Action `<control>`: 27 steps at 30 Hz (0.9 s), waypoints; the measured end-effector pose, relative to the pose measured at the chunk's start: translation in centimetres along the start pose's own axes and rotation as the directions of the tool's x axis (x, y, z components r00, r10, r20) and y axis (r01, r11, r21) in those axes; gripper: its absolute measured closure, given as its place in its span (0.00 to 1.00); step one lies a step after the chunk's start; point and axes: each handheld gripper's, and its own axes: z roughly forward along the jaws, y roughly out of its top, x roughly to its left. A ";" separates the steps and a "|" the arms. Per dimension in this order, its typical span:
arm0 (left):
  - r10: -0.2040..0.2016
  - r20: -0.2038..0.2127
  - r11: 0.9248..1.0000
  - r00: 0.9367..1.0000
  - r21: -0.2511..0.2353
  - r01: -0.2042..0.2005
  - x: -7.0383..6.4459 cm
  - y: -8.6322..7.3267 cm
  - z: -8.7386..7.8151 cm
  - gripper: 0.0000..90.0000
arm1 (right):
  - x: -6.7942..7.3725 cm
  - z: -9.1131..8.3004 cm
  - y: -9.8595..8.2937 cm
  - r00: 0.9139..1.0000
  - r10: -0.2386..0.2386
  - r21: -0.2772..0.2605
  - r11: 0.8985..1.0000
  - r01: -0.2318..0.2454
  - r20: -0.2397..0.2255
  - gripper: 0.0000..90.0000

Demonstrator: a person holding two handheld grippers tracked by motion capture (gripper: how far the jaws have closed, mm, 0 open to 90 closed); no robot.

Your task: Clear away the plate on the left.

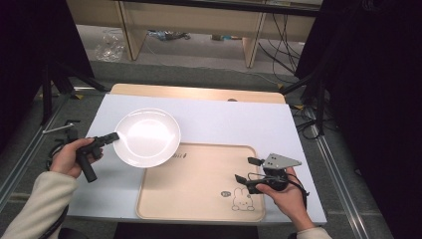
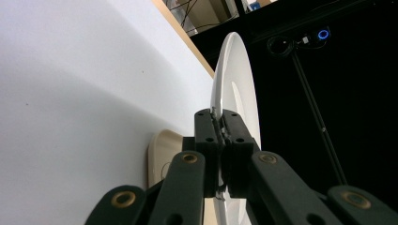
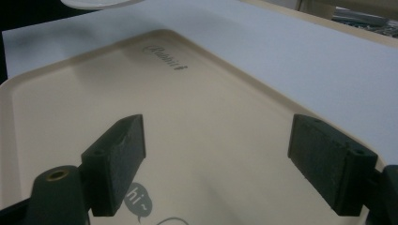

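Observation:
A round white plate (image 1: 147, 137) hangs above the white table top, its right edge over the corner of a beige tray (image 1: 199, 186). My left gripper (image 1: 115, 136) is shut on the plate's left rim. In the left gripper view the plate (image 2: 237, 89) stands edge-on between the closed jaws, gripper (image 2: 220, 126). My right gripper (image 1: 247, 169) is open over the tray's right part, with nothing between its fingers. The right gripper view has the open gripper (image 3: 234, 154) over the tray (image 3: 187, 112) and the plate's edge (image 3: 94, 3) at the top left.
The tray bears a rabbit drawing (image 1: 242, 199) near its front right corner. White sheet (image 1: 234, 124) covers the wooden table. Cables (image 1: 283, 45) and desk legs lie on the floor beyond; dark curtains flank both sides.

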 end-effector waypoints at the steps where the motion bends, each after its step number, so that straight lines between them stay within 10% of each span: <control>1: 0.000 0.000 1.000 1.000 0.000 0.000 0.0 0.0 0.0 0.95 | 0.0 0.0 0.0 1.000 0.000 0.000 1.000 0.000 0.000 0.23; 27: -0.005 0.033 1.000 0.999 0.017 0.004 -0.6 -1.3 1.0 0.95 | 0.0 0.0 0.0 1.000 0.004 0.005 1.000 -0.004 0.009 0.23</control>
